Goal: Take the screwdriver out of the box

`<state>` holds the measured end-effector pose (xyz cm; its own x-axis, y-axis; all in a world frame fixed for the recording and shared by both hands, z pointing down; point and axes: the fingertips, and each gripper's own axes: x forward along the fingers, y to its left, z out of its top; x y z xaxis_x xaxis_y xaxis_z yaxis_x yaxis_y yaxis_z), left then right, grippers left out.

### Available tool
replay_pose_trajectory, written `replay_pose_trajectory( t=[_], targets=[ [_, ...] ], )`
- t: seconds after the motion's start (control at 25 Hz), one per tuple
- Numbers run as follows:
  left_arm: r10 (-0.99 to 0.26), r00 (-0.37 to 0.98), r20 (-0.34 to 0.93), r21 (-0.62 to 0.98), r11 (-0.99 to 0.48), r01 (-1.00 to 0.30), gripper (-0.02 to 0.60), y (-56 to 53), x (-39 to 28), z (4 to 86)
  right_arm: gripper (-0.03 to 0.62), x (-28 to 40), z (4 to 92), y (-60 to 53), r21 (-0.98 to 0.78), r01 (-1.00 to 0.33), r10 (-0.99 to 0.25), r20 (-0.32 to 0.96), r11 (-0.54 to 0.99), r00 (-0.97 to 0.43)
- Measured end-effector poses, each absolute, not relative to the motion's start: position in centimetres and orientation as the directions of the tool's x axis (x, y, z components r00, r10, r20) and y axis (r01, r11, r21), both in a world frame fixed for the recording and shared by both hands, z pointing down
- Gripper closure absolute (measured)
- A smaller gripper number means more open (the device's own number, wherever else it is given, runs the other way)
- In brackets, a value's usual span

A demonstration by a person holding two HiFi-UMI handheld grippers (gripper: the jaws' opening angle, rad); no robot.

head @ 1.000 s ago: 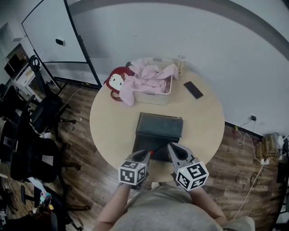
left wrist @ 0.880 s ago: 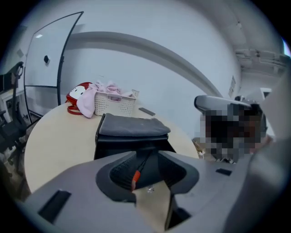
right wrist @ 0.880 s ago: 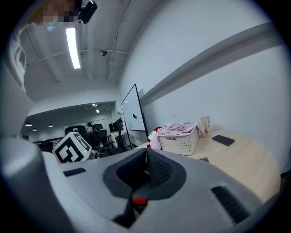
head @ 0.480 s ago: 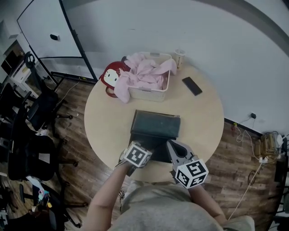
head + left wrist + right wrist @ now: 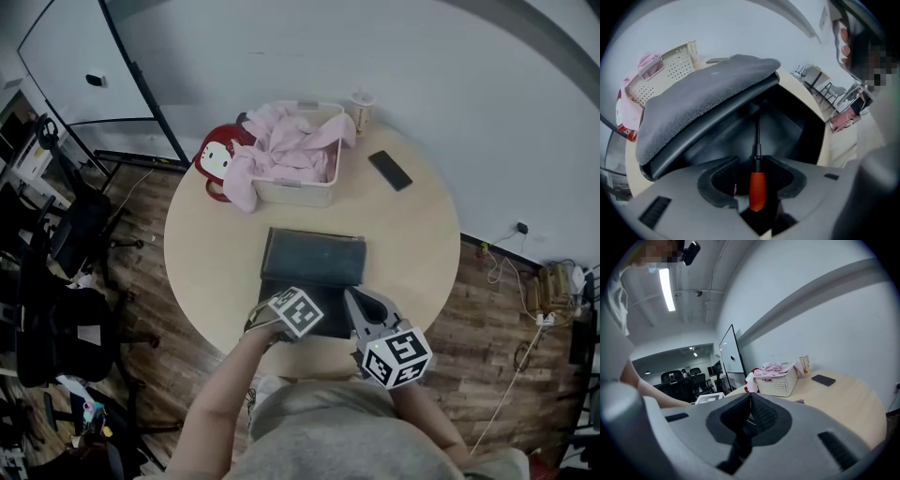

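Behind the box [image 5: 312, 258] on the table [image 5: 412, 244], well apart from it: a basket [image 5: 298, 194] of pink clothes, a red plush toy [image 5: 214, 161], a cup [image 5: 360, 111], a phone [image 5: 389, 170]. Over the box's far side, a raised lid [image 5: 708, 89]. Inside the box, shown only in the left gripper view: a red-handled screwdriver [image 5: 757, 190] between the closing jaws of the left gripper [image 5: 757, 177], pads not yet pressing. Just beside the box, the right gripper [image 5: 750, 404], jaws together on nothing.

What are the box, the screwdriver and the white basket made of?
Box: lid looks like grey felt, fuzzy and matte; inside smooth and dark, perhaps plastic. Screwdriver: glossy red handle, likely plastic; thin dark shaft, probably metal. Basket: white plastic, judging by its moulded hole grid.
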<state>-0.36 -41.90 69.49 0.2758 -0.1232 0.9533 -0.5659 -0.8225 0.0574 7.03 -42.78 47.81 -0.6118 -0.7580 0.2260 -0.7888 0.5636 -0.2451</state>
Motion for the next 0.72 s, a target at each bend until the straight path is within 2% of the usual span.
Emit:
replay_pose_trajectory(
  t=[0.2,0.28,0.72],
  targets=[
    [-0.138,0.288,0.948,0.059,-0.810,-0.584,0.442,-42.0,-0.3,69.2,0.594,7.3,48.3,-42.9,-0.256,-0.796,-0.763,0.237,0.548,-0.601],
    [-0.144,0.314,0.939,0.078,-0.798,-0.598,0.523,-42.1,-0.1,69.0,0.594,7.3,48.4,-43.0,-0.257,-0.796,-0.762,0.238,0.548,-0.602],
    [-0.168,0.318,0.933,0.026,-0.851,-0.525,0.525,-41.4,0.0,67.9,0.594,7.2,47.9,-42.4,-0.241,-0.798,-0.767,0.230,0.552,-0.599]
  ],
)
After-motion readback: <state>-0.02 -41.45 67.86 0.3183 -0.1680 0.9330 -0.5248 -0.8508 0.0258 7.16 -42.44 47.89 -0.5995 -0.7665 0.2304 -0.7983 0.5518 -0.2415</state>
